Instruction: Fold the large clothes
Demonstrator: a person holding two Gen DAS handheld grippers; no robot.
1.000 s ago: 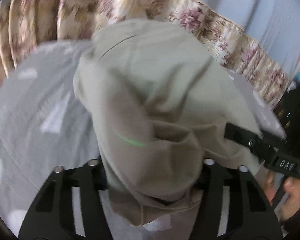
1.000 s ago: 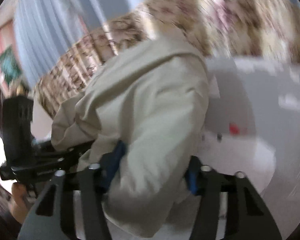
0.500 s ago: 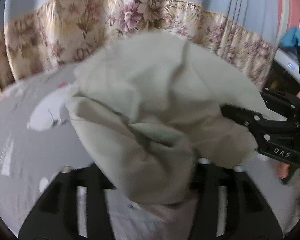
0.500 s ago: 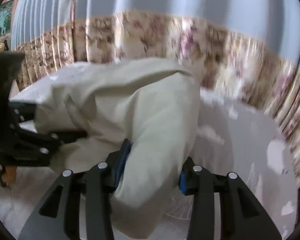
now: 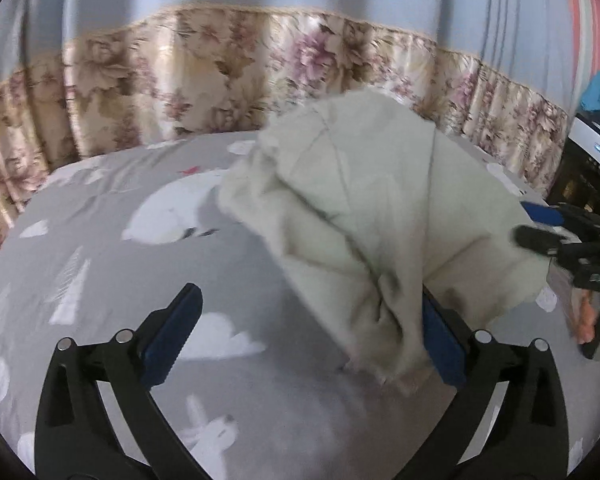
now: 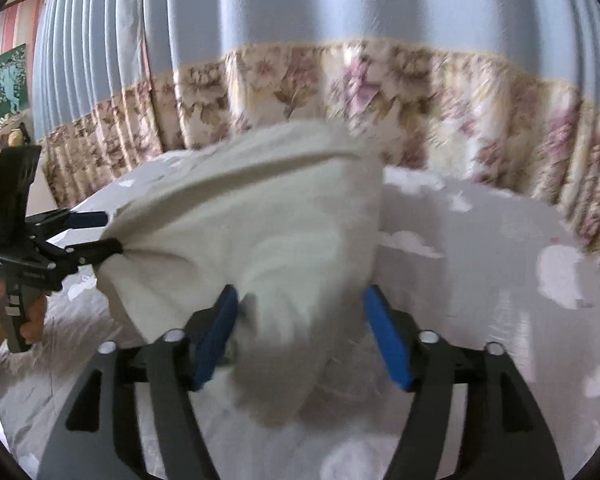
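Left wrist view: left gripper (image 5: 308, 336) has its jaws spread wide, they've just been opening. The cream garment (image 5: 380, 216) hangs center-right of the frame, brushing only the right blue pad; the left pad is clear. Grey bedsheet (image 5: 100, 248) below, floral curtain (image 5: 180, 80) along the top.

Right wrist view: right gripper (image 6: 300, 336) jaws apart too, just been opening, with the garment (image 6: 260, 232) bunched between them, blurry, not clamped. Left gripper (image 6: 96, 236) at the left edge.

Grey bedsheet (image 5: 100, 240) w/ white animals, floral-hem blue curtain (image 6: 340, 20) behind
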